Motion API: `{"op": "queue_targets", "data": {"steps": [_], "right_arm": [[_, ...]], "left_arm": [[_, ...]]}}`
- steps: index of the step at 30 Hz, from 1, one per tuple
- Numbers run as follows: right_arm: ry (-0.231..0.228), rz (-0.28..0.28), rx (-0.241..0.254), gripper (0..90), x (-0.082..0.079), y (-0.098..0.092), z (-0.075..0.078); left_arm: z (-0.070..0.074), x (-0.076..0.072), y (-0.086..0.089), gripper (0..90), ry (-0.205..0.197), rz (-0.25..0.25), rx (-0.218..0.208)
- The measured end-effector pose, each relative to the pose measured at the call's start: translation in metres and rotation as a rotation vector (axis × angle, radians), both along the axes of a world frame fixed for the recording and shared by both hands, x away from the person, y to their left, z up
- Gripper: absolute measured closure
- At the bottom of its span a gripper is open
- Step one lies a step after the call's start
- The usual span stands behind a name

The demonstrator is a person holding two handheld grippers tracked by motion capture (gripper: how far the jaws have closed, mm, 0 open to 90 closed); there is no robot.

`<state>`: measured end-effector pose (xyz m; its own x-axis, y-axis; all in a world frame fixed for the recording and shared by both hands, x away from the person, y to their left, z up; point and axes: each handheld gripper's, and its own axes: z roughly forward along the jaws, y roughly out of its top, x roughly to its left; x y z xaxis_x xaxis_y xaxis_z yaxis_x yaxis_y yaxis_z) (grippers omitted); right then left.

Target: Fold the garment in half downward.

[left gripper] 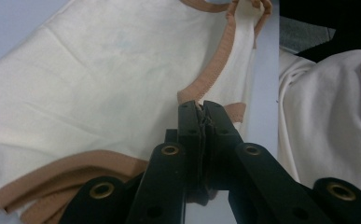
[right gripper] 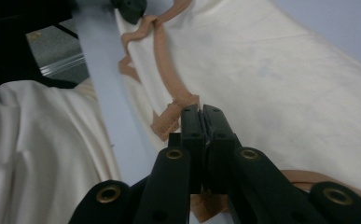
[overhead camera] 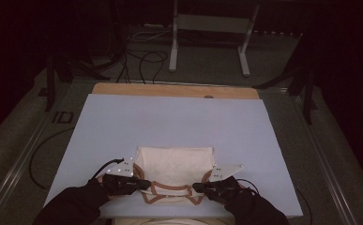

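Note:
A cream garment [overhead camera: 174, 166] with tan-brown trim [overhead camera: 170, 191] lies folded near the front edge of the pale blue board [overhead camera: 170, 122]. My left gripper [overhead camera: 144, 183] is at its near left corner, shut on the tan trim [left gripper: 208, 74], which is pinched between the jaws [left gripper: 201, 108]. On the other side my right gripper [overhead camera: 197, 187] grips the near right corner, its jaws [right gripper: 201, 112] closed on a tan strap [right gripper: 169, 70]. Both grippers point inward toward each other. The cream cloth [left gripper: 94, 79] spreads out beyond the left jaws, and cream cloth [right gripper: 281, 79] likewise lies beyond the right ones.
More cream fabric [left gripper: 327, 112] hangs past the board's near edge, on the person's side [right gripper: 33, 140]. A wooden strip [overhead camera: 174, 90] borders the board's far edge. Cables [overhead camera: 141, 61] and a metal stand [overhead camera: 212, 28] lie on the floor beyond the table.

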<state>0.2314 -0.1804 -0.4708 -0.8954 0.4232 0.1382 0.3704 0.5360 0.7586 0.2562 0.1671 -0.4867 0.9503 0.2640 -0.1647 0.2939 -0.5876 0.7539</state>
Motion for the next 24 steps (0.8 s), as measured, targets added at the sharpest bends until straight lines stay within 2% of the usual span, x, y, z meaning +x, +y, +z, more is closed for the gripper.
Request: {"op": "queue_targets", "data": {"steps": [4, 10, 13, 15, 17, 19, 20, 21, 24], "right_arm": [[0.010, 0.024, -0.001, 88.2, -0.006, 0.003, -0.002], [0.010, 0.022, 0.002, 88.0, -0.009, -0.001, -0.002], [0.028, 0.023, 0.004, 86.4, -0.008, -0.003, -0.003], [0.033, 0.023, 0.016, 78.2, -0.007, -0.004, -0.003], [0.025, 0.006, 0.035, 67.4, -0.005, -0.006, -0.001], [0.021, 0.000, 0.044, 64.4, -0.004, -0.007, 0.000], [0.014, -0.013, 0.050, 54.6, -0.003, -0.008, 0.001], [-0.009, -0.038, 0.059, 46.7, 0.000, -0.012, 0.003], [-0.008, -0.069, 0.099, 34.8, 0.006, -0.017, 0.005]], "left_arm": [[-0.002, -0.007, -0.001, 87.0, 0.007, -0.025, 0.005], [-0.008, -0.011, -0.002, 86.2, 0.016, -0.043, 0.016], [-0.007, -0.013, -0.004, 81.8, 0.026, -0.077, 0.013], [-0.005, -0.014, -0.005, 72.6, 0.019, -0.078, 0.010], [-0.002, -0.015, -0.005, 61.1, -0.006, -0.054, -0.003], [0.000, -0.015, -0.005, 53.8, -0.016, -0.039, -0.009], [0.003, -0.013, -0.004, 53.8, -0.020, -0.026, -0.022], [0.005, -0.012, -0.003, 48.3, -0.020, -0.015, -0.027], [0.009, -0.009, -0.001, 39.8, -0.026, 0.007, -0.031]]}}
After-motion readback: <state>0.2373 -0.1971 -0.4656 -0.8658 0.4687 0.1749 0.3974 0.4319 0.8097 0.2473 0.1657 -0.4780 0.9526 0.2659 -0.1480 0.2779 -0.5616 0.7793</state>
